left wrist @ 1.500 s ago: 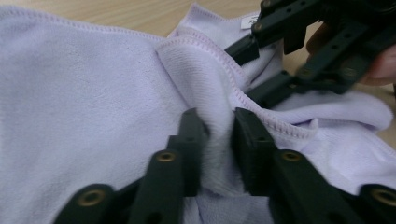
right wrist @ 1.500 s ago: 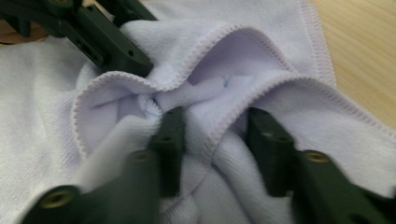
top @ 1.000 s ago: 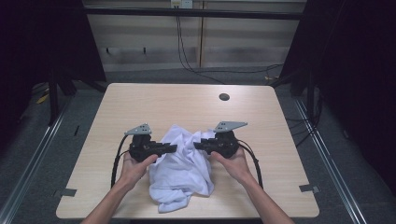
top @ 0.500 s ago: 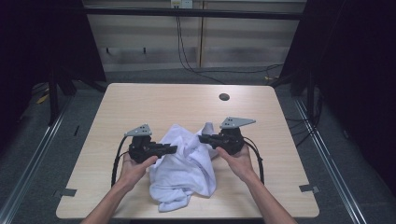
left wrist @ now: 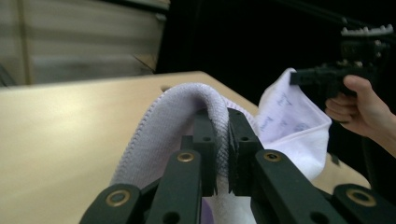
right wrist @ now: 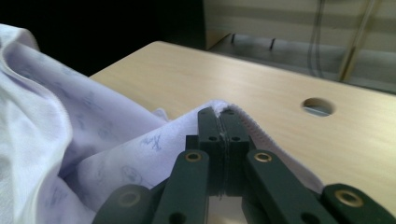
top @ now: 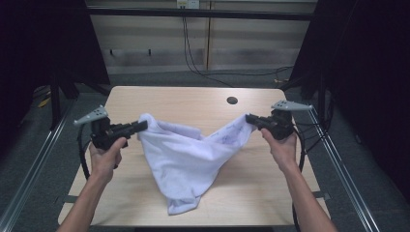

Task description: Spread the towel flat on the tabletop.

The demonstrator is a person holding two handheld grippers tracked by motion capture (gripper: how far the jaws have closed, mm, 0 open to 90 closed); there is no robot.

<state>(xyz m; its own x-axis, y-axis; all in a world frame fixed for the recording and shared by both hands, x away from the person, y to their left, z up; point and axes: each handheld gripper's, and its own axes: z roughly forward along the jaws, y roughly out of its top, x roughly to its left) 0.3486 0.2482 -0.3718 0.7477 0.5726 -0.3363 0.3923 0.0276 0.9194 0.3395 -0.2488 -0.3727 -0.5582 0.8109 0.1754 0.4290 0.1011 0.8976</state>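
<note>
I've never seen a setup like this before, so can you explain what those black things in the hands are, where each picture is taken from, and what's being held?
There is no robot here. A person stands at a wooden table and holds a hand-operated tool in each hand: the left gripper and the right gripper, each with two black jaws.

The high view comes from a fixed camera above the person's side, looking down on the table. The other two pictures come from small cameras riding on each gripper, looking along its jaws.

Both grippers are shut on a white cloth, a printed garment by the look of it. It hangs stretched between them, its lower end resting on the table. A round hole sits in the tabletop near the far edge.
</note>
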